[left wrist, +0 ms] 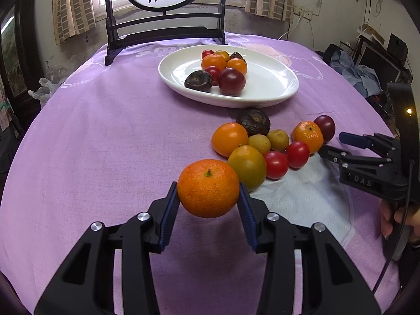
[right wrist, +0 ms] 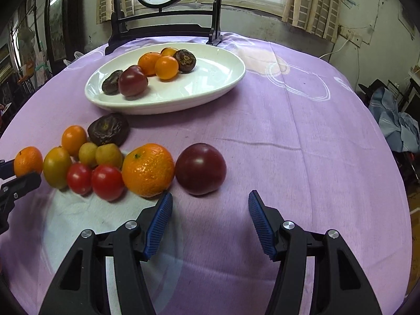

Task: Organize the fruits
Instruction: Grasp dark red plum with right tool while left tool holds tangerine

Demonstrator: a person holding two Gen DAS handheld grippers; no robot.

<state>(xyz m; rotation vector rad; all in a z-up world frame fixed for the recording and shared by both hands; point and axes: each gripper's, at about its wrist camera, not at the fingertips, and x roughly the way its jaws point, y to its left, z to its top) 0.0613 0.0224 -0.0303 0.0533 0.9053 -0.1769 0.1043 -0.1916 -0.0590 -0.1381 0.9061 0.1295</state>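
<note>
My left gripper [left wrist: 209, 194] is shut on a mandarin [left wrist: 208, 187], its blue pads [left wrist: 172, 204] pressing both sides, and holds it a little above the purple cloth. My right gripper [right wrist: 210, 204] stands open just short of a dark purple tomato [right wrist: 200, 168], with an orange mandarin [right wrist: 148, 169] beside its left finger. A cluster of loose fruits [left wrist: 273, 144] lies on the cloth. Behind it, a white oval plate [left wrist: 273, 86] carries several fruits. From the right wrist view, the held mandarin [right wrist: 28, 160] shows at the far left.
A dark wooden screen stand [left wrist: 162, 36] with a painted round panel rises behind the plate. A white cloth patch [left wrist: 309, 197] lies under the near fruits. A hand [left wrist: 393, 218] grips the right tool at the right edge. The table's rim curves away all round.
</note>
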